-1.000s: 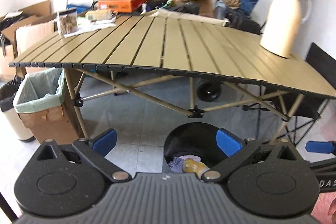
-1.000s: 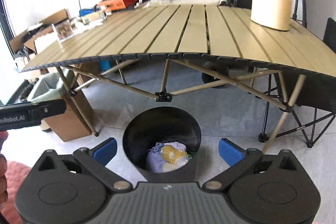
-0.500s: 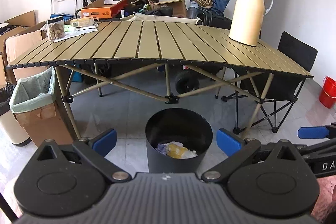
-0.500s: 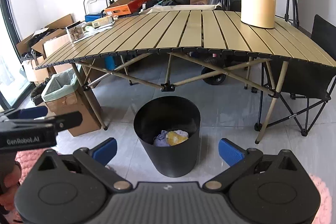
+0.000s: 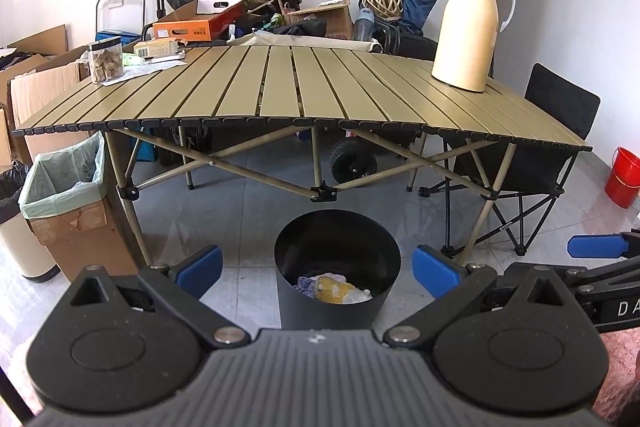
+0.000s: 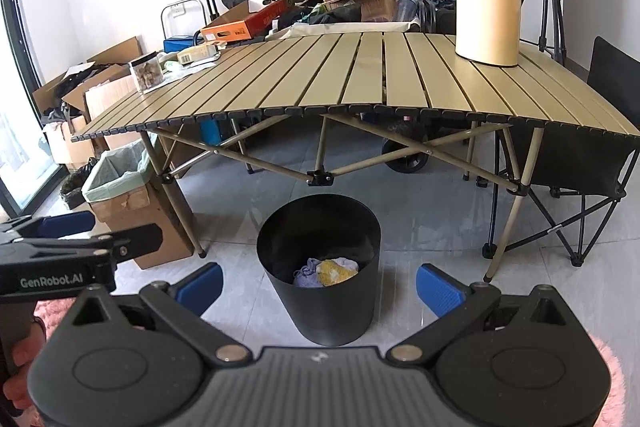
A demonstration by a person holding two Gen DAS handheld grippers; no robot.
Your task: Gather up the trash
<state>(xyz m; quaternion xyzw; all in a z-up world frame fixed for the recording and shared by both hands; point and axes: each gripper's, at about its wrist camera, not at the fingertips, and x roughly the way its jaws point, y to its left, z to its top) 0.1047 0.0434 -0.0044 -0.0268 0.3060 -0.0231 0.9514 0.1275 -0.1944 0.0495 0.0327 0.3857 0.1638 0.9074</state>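
Note:
A black round bin (image 5: pixel 304 303) stands on the floor in front of a slatted folding table (image 5: pixel 304 87). It holds crumpled trash (image 5: pixel 334 289), purple, yellow and white. The bin (image 6: pixel 320 311) and its trash (image 6: pixel 328 271) also show in the right wrist view. My left gripper (image 5: pixel 318 269) is open and empty, held back from the bin and above it. My right gripper (image 6: pixel 319 285) is open and empty, likewise back from the bin. Each gripper shows at the edge of the other's view.
A cream thermos jug (image 5: pixel 466 31) stands on the table's right part, a clear jar (image 5: pixel 105 61) and papers on its far left. A lined cardboard box (image 5: pixel 68 203) stands left of the table, a folding chair (image 5: pixel 552 155) right, a red bucket (image 5: pixel 622 177) far right.
Both grippers have pulled up and back from the bin, which now looks smaller and farther off. More of the table and room shows. Both stay open.

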